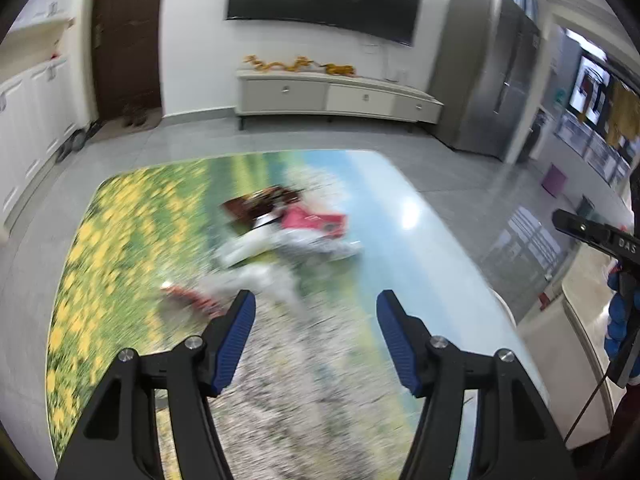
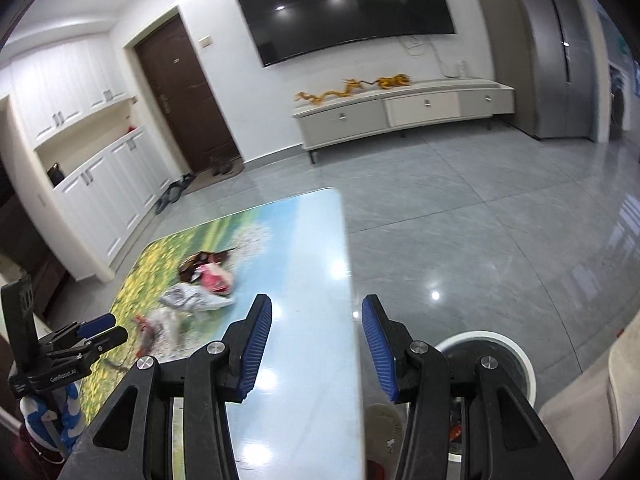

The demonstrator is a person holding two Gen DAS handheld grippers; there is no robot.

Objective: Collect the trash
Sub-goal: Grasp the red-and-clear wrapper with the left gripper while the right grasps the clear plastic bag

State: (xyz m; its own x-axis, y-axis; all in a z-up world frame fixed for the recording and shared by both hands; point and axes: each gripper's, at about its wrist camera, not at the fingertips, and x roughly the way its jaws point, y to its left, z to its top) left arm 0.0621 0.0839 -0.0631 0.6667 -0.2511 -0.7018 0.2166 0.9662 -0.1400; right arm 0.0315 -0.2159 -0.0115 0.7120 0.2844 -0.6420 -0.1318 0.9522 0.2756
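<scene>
Hovering released and empty — both tools, left tool (image 1: pixel 316 316) and right tool (image 2: pixel 317 320) — "DAS" printed on one.

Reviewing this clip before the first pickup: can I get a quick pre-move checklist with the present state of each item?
1. Left claw empty, jaws apart: ok.
2. Right claw empty, jaws apart: ok.
3. Trash pile lying on the table, untouched: ok.
4. Bin on the floor beside the table, mouth open: ok.
5. Left claw view sharp enough to pick one piece: not ok, the pile is blurred.
6. Kind and number of pieces in the pile: cannot tell.
</scene>
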